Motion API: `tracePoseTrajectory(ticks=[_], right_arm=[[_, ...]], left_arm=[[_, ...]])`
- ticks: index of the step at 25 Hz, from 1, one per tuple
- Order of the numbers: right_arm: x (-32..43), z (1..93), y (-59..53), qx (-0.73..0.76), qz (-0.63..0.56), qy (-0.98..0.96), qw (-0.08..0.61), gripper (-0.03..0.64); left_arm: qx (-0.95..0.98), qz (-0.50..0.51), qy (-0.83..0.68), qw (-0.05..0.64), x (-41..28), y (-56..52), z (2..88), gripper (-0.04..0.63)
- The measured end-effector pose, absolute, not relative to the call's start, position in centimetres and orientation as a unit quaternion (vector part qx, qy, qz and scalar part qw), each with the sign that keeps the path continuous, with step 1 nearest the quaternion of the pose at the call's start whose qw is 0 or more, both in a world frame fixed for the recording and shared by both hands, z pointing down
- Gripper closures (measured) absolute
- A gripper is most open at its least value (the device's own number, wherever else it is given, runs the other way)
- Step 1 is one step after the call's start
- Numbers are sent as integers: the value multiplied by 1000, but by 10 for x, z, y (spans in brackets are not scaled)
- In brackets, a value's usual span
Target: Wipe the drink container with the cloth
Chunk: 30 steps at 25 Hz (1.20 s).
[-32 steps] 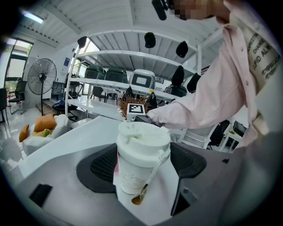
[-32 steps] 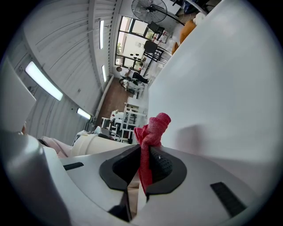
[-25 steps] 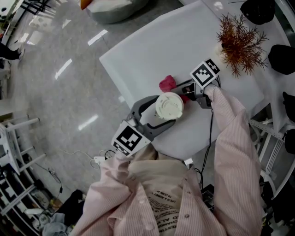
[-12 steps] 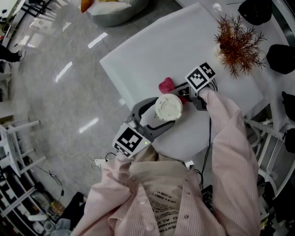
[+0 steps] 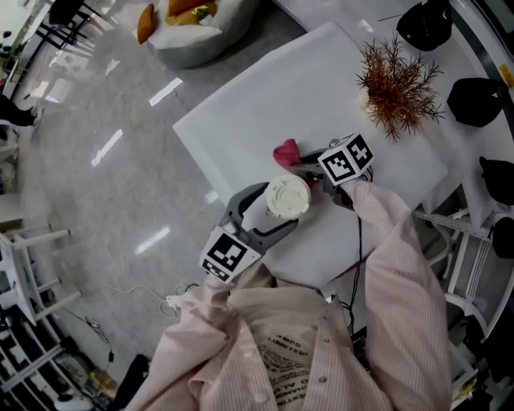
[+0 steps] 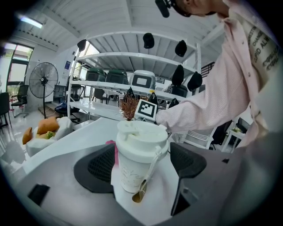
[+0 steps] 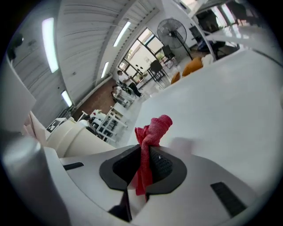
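A white paper cup with a white lid stands on the white table. A brown drip runs down its side to its foot. My left gripper is open around the cup, a pad on each side, and a narrow strip of table shows between the cup and the right pad. My right gripper is just beyond the cup, shut on a red cloth. In the right gripper view the cloth sticks up from the closed jaws, with the cup at the left.
A dried reddish plant stands at the table's far right. Black caps hang on a white rack to the right. The table's near-left edge drops to a shiny grey floor. A grey cushion holding orange items lies beyond.
My right gripper with the red cloth has drawn a little closer to the cup. The left gripper and the cup have kept their place; the head camera has shifted slightly.
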State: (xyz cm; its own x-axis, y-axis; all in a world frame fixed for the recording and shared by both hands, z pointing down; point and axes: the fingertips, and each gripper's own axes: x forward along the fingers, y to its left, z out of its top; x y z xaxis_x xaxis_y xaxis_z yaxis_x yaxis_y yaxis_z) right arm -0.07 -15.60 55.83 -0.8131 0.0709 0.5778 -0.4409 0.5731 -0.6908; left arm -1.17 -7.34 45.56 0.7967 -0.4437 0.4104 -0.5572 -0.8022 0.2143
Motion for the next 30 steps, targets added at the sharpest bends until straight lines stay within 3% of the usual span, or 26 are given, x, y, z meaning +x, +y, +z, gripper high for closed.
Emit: tracePoseTrajectory(ticks=[17,20,30], right_arm=[[39,422,-159,324,224,-914,95,574],[48,400,-148,364,204,-906,70,574],[71,336,-104,450,143,-881,11,574]], left_arm=[[924,121,-336,136,-51,-75,405,238],[926,114,-338,123,-53,-74,393,324],[927,84,-354,91,-61,-79,348,508]])
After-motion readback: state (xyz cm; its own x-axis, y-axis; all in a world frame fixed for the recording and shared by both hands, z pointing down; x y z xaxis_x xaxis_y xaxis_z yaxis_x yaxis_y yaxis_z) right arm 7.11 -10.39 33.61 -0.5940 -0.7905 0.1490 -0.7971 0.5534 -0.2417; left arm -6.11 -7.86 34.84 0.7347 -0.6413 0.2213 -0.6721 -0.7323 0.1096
